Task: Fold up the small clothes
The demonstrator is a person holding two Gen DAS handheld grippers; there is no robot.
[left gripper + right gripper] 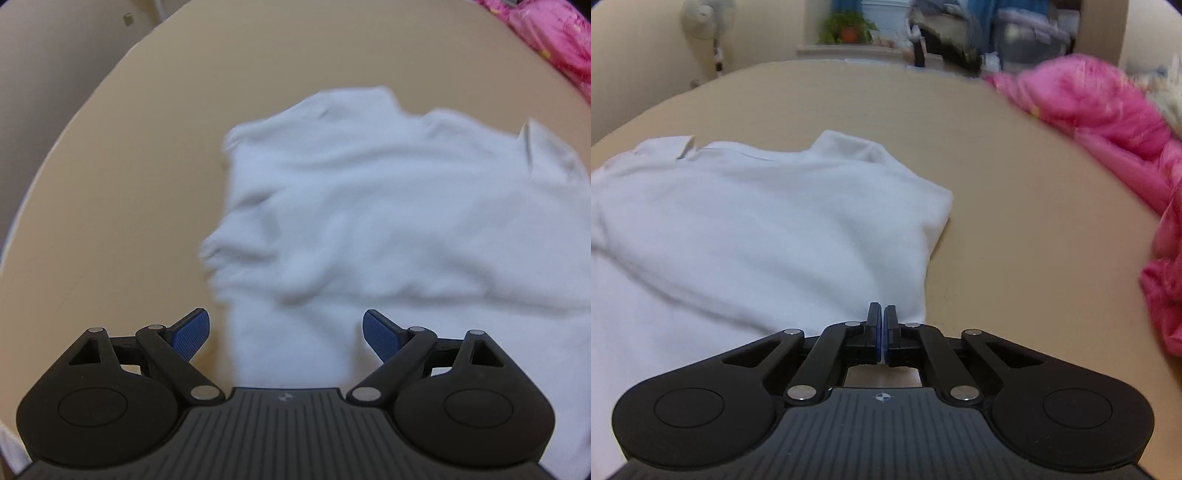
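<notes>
A small white shirt [369, 221] lies spread flat on a tan table [129, 184], collar end away from me. My left gripper [286, 332] hangs open above the shirt's near left part, and nothing is between its blue pads [192, 334]. The left wrist view is blurred. In the right wrist view the same white shirt [757, 221] fills the left half. My right gripper [881, 312] is shut at the shirt's near right corner. Its fingertips meet on the hem edge there, and the cloth between the pads is barely visible.
Crumpled pink fabric [1108, 122] is heaped along the table's right side, also seen as pink fabric [554, 33] at the far right. Bare tan tabletop [1034, 240] lies between the shirt and the pink heap. A fan [705, 22], a potted plant [847, 29] and storage clutter stand beyond the table.
</notes>
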